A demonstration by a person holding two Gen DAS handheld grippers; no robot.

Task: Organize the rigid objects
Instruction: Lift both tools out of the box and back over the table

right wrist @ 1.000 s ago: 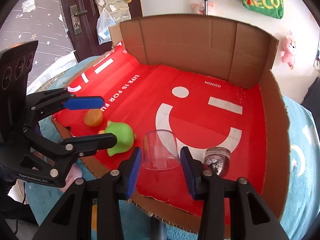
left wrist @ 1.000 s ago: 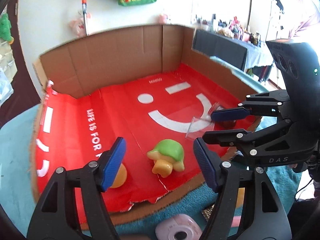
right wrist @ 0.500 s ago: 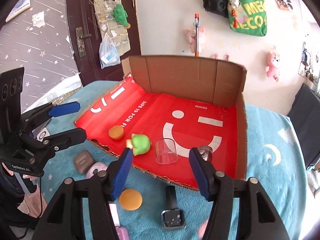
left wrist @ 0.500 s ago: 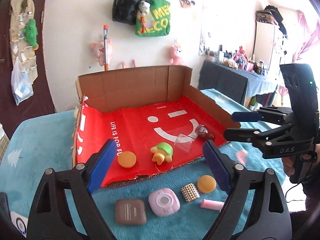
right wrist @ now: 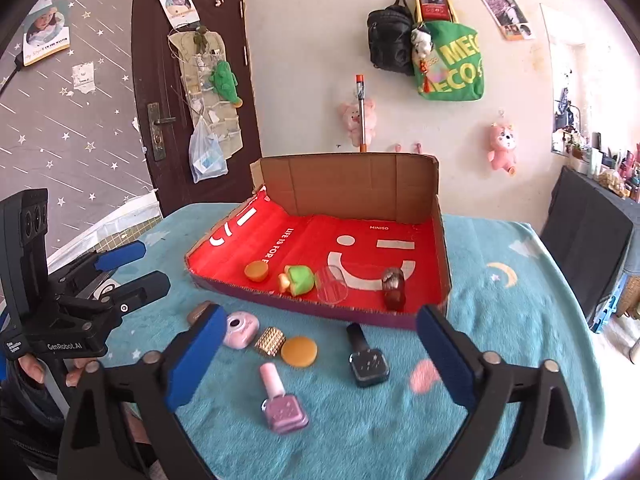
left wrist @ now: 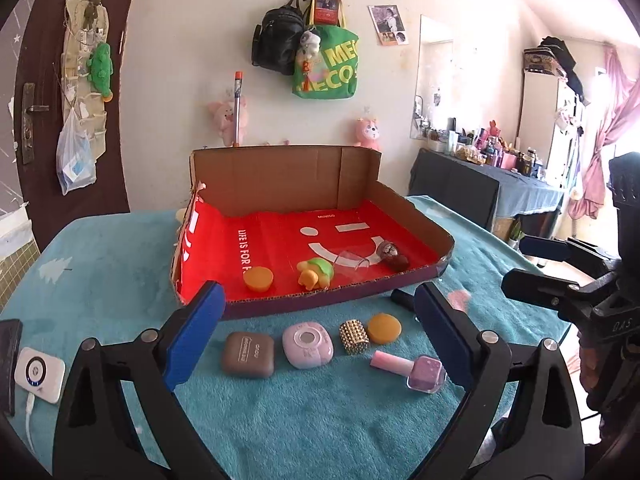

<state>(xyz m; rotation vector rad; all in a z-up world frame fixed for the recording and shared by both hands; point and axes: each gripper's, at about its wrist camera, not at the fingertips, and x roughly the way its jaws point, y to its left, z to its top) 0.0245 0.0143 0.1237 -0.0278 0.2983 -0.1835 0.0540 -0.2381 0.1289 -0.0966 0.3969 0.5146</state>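
Both tools, the left tool (left wrist: 316, 332) and the right tool (right wrist: 320, 354), have just been opening and are gaping wide, gripping nothing. Four items are sitting inside the box (left wrist: 424, 222) along its near edge, including the clear cup (right wrist: 332, 284); six or so, the pink nail polish (right wrist: 280, 400) among them, are waiting on the worktop's (left wrist: 100, 276) near side.

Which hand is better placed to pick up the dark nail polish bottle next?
Right, probably. The dark nail polish bottle lies nearly between the open right tool, while the left tool faces the brown case.
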